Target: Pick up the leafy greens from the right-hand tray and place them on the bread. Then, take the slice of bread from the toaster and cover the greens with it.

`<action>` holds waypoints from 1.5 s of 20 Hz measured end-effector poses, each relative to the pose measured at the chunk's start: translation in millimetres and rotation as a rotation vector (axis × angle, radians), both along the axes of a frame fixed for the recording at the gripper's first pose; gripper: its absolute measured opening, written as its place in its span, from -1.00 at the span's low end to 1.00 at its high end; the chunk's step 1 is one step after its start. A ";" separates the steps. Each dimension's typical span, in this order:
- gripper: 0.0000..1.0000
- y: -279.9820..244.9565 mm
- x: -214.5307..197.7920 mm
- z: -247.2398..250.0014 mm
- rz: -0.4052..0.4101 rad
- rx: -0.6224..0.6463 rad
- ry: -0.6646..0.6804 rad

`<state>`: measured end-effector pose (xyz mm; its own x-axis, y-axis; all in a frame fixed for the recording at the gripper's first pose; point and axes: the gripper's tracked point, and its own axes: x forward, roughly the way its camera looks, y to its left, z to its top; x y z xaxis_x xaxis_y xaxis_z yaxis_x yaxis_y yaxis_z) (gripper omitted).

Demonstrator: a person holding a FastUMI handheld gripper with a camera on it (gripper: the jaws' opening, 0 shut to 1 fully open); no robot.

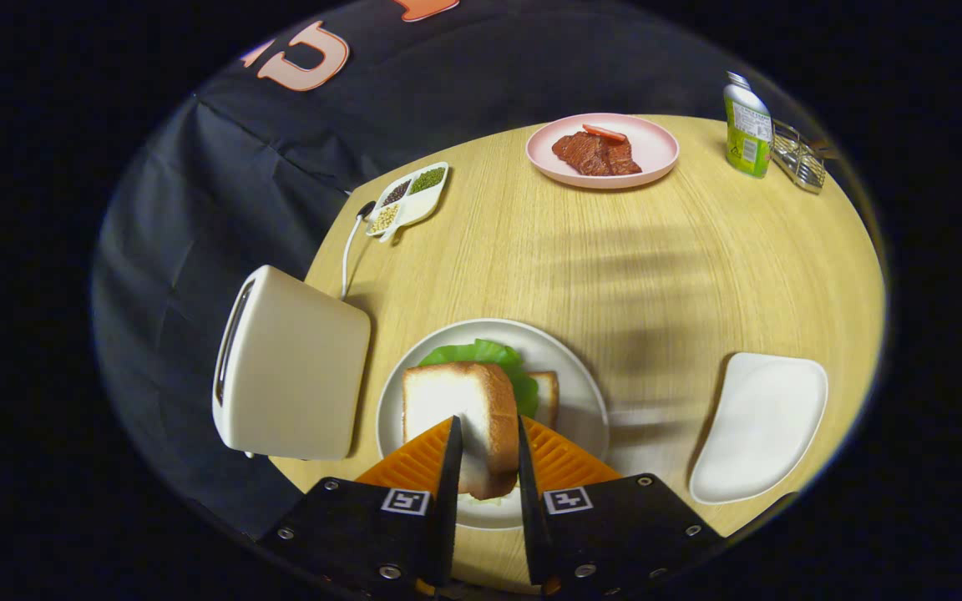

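The slice of bread [468, 417] stood on edge between the two fingers of the gripper [485, 434], which were clenched on its crusts from either side. Its pale, soft cut face looked toward the toaster [293, 367], and its long axis ran away from the fingers, toward the far side of the round plate [581, 384] beneath it. The crust was golden brown and smooth, rounded at the corners. Under and behind the held slice lay the leafy greens [489, 355], a ruffled, bright green leaf, resting on a second slice [546, 396] of which only a brown-edged end showed just beside the held one. The plate was plain, glossy and pale. The toaster, a smooth cream box with rounded edges and a dark slot, stood just beside the plate. On the other side sat the tray [761, 426], a white, glossy, rounded-corner dish. All of it rested on a round table [656, 267] of light wood grain.
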<state>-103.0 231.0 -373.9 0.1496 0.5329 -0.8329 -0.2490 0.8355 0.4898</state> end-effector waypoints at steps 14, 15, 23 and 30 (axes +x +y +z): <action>0.88 -63.1 80.6 102.1 -0.216 -0.017 -0.475; 0.91 -68.5 87.3 117.8 -0.224 -0.019 -0.528; 0.96 -111.4 116.6 256.8 -0.316 -0.036 -0.912; 0.97 -171.4 110.8 351.8 -0.446 -0.077 -1.139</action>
